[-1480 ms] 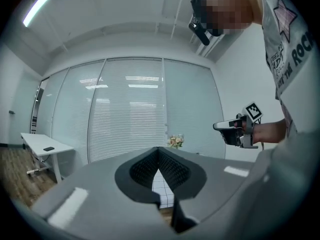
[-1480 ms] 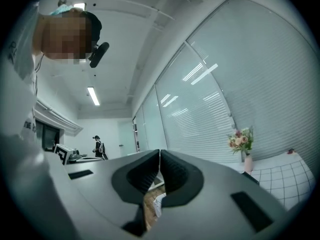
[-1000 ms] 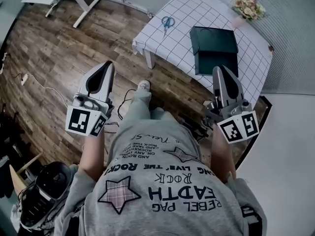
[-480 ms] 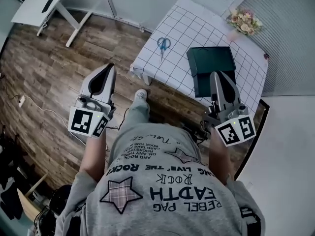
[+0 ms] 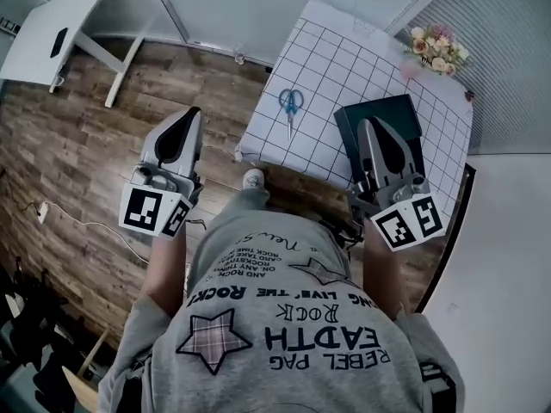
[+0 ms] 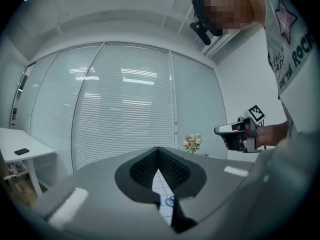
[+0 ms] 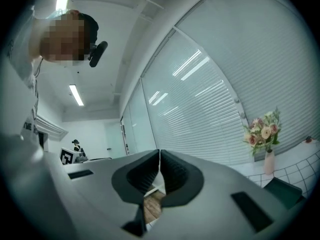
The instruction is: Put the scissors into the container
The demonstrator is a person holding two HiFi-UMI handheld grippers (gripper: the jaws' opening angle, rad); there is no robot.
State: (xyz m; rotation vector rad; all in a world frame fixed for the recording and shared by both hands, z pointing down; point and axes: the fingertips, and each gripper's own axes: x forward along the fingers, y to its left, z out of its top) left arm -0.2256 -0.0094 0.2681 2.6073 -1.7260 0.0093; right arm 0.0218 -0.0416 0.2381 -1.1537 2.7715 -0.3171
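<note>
Blue-handled scissors (image 5: 291, 106) lie on the checkered table (image 5: 336, 50), near its front left corner. A dark green box-like container (image 5: 405, 114) sits to their right. My right gripper (image 5: 365, 123) is shut with nothing in it, and its tip overlaps the container's left part in the head view. My left gripper (image 5: 191, 112) is shut and empty over the wooden floor, left of the table. In the left gripper view the shut jaws (image 6: 158, 150) leave a gap below them that shows the scissors (image 6: 170, 201). The right gripper view shows shut jaws (image 7: 159, 152) and a corner of the container (image 7: 285, 191).
A vase of flowers (image 5: 439, 48) stands at the table's far right corner. A white desk (image 5: 52, 41) stands far left on the wooden floor (image 5: 77, 144). Cables (image 5: 77, 222) trail on the floor. Glass walls with blinds (image 6: 125, 109) rise behind the table.
The person has stepped toward the table, which now sits nearer in the head view. The right gripper's tip has come to overlap the container. Both grippers stay shut.
</note>
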